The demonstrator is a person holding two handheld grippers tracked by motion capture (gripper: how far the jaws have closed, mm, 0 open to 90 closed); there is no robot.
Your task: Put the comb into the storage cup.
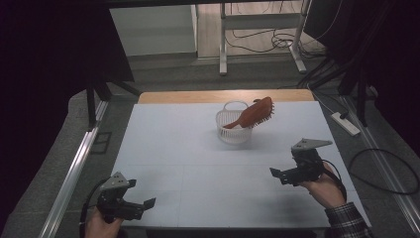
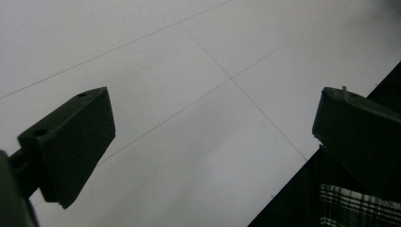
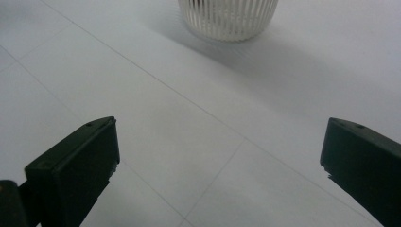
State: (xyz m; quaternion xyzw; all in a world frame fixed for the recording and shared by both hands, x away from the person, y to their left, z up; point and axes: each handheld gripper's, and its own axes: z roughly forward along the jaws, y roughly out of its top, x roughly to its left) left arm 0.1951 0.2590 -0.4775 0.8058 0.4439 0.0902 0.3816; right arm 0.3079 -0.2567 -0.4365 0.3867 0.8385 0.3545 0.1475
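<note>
A pale table point(image 1: 168, 148) over grey floor point(image 1: 163, 74) carries a basket point(image 1: 233, 130); left gripper point(image 1: 143, 206) and right gripper point(image 1: 278, 174) gape wide.

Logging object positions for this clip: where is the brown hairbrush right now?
In the high view the brown hairbrush rests tilted in the white basket, head sticking out over its right rim, at the table's far middle.

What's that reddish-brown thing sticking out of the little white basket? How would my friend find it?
Start at the big white table and look toward its far edge, where a small white ribbed basket stands alone. Resting in it and leaning out over the rim to the right is a hairbrush. It is the one reddish-brown thing on the table, with dark bristles along its underside.
</note>
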